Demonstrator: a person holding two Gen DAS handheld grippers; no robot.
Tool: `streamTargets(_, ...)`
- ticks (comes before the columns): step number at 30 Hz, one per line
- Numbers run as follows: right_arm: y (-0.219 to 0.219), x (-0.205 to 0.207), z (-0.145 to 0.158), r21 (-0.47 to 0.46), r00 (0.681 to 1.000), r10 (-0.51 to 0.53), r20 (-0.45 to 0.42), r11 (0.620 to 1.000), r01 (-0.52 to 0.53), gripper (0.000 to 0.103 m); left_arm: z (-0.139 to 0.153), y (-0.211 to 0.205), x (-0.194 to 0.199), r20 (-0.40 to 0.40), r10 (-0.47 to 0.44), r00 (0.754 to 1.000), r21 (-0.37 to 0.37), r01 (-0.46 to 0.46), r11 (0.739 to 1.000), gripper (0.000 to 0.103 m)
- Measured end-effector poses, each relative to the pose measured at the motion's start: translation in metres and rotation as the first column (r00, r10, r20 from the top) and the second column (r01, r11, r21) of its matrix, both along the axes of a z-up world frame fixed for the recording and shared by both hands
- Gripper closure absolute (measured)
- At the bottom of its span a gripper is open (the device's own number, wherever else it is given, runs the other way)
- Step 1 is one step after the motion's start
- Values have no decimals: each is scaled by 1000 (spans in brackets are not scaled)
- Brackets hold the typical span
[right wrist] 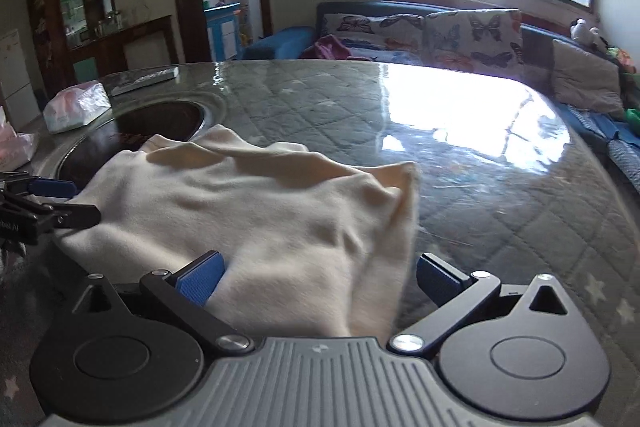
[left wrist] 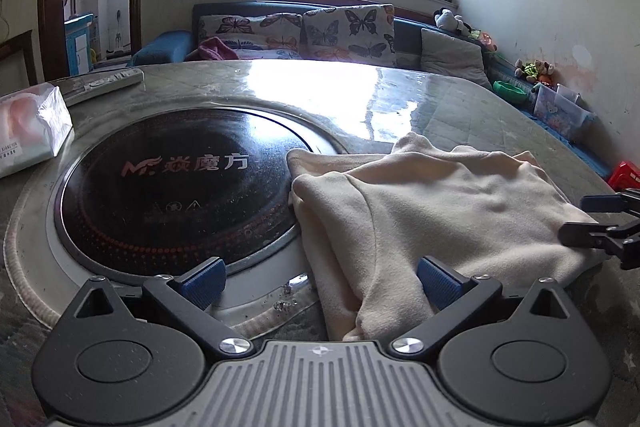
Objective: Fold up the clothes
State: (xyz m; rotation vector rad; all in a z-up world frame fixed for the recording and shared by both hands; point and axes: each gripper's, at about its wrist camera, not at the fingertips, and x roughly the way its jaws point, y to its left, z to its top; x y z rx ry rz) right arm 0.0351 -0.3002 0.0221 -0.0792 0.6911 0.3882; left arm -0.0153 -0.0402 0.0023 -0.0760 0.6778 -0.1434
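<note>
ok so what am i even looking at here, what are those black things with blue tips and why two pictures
Those are two hand-held grippers, each carried by a person, with a camera looking out along its fingers. One picture comes from the left gripper, the other from the right gripper; each also shows in the edge of the other's view. Both are open and hold nothing. Between them a cream garment, partly folded, lies on a round table, its edge over a black cooktop. A tissue pack and a remote lie further back.

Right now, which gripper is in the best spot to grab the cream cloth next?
Probably the right gripper. Its open fingers already sit around the near edge of the cream cloth. The left gripper is open too, but the cloth only fills its right half.
</note>
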Motion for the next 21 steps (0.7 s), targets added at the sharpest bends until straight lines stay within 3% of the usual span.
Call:
streamTargets(6,-24,-11,-1,43,999,-38,-15,998,38,0,1,0,-1,0,0,1000,-1,0,1000,0)
streamTargets(9,-28,-16,5,38,998,-61,21,997,61,0,1,-1,-1,1,0,1000,-1,0,1000,0)
streamTargets(14,-31,-13,0,-57,994,-100,38,993,102,0,2,-1,-1,1,1,1000,-1,-1,1000,0)
streamTargets(17,-34,-11,-2,-46,993,-116,23,992,117,0,2,0,-1,1,0,1000,-1,0,1000,0)
streamTargets(21,-27,-9,6,-89,990,-123,66,988,129,0,2,0,-1,1,0,1000,-1,0,1000,0)
